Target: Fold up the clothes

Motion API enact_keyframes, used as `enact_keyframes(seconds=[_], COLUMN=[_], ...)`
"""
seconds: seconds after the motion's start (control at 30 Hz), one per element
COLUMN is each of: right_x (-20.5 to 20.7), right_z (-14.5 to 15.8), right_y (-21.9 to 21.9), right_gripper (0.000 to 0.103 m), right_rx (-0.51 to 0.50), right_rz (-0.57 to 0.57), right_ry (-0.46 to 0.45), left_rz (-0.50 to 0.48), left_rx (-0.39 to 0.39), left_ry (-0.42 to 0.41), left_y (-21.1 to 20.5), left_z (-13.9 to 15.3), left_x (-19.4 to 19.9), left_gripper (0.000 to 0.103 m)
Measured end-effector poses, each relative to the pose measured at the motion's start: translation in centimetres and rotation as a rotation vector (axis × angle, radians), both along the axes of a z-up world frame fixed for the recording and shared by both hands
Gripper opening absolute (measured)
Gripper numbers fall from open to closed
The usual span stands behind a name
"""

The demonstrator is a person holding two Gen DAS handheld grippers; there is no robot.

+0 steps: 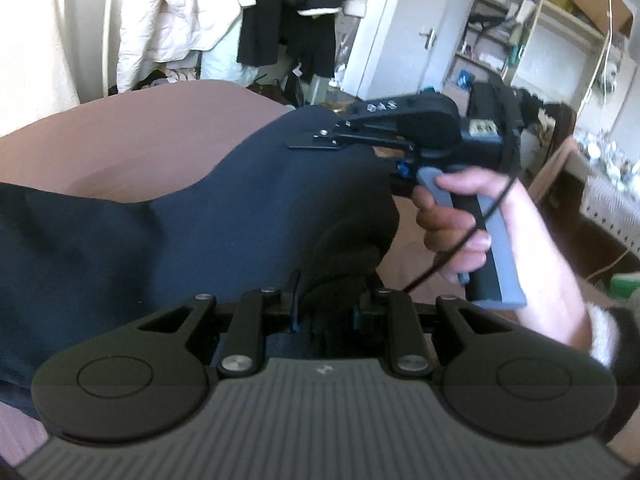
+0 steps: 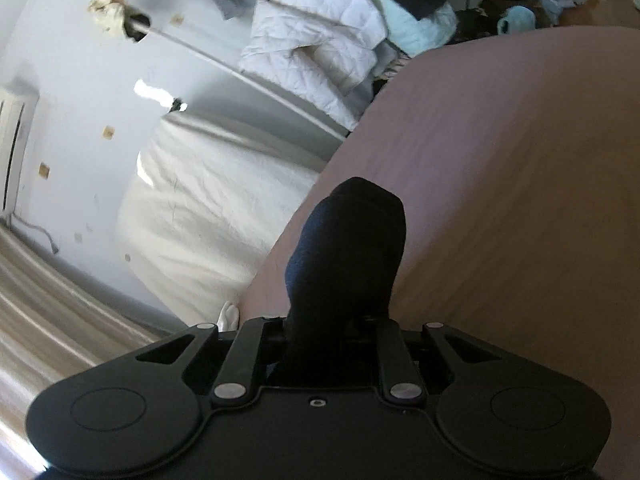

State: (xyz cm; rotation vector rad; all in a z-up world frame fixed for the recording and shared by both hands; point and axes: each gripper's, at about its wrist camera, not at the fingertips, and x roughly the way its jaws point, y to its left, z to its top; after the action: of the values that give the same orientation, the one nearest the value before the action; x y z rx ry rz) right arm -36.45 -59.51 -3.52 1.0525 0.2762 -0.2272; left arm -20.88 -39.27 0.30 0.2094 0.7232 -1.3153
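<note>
One dark navy garment lies spread over the bed, reaching its far edge; two tools are in sight, the left tool and the right tool, each clamped on a fold of that garment; one hand grips the right tool's handle; beyond the bed's far edge hang one white quilted jacket and one cluster of dark clothes; one shelf unit stands against the wall.

Bed with smooth dusty-pink sheet, navy garment draped partly across it, bare sheet beyond the garment, white duvet beside bed's edge
</note>
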Motion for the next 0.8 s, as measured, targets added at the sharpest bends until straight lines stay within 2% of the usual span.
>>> enact_keyframes(seconds=[0.17,0.3,0.4,0.53,0.57,0.6,0.67,0.73,0.8], right_x=[1.2,2.6,7.3,17.7,20.1,22.5,26.2,27.9,26.4], right_z=[1.0,2.2,4.1,9.5,10.0,10.4,10.0,8.8,7.3], right_y=[0.2,1.0,2.6,7.8,9.0,10.1,11.5,12.2,12.5], right_gripper=[0.021,0.022,0.024,0.026,0.029,0.039,0.051,0.054,0.061], right_rx=[-0.066,-0.142,-0.19,-0.366,-0.4,-0.428,-0.444,-0.439,-0.416], right_rz=[0.024,0.088,0.15,0.257,0.282,0.303,0.322,0.342,0.339], right_ry=[-0.035,-0.104,-0.111,0.052,0.079,0.104,0.146,0.196,0.185], left_rz=[0.007,0.031,0.13,0.302,0.347,0.389,0.437,0.493,0.558], left_rx=[-0.01,-0.031,-0.05,-0.038,-0.021,0.001,0.034,0.053,0.046], left_ry=[-0.027,-0.043,-0.004,0.06,0.055,0.059,0.145,0.328,0.475], left_y=[1.1,4.4,8.5,13.3,14.2,15.1,16.5,17.8,19.0], left_z=[0.9,3.1,4.5,4.9,4.6,3.8,1.2,-2.8,-7.0], left_x=[-0.6,0.8,4.6,10.7,12.3,14.2,18.1,21.4,23.3], left_gripper=[0.021,0.021,0.021,0.021,0.021,0.022,0.025,0.026,0.025])
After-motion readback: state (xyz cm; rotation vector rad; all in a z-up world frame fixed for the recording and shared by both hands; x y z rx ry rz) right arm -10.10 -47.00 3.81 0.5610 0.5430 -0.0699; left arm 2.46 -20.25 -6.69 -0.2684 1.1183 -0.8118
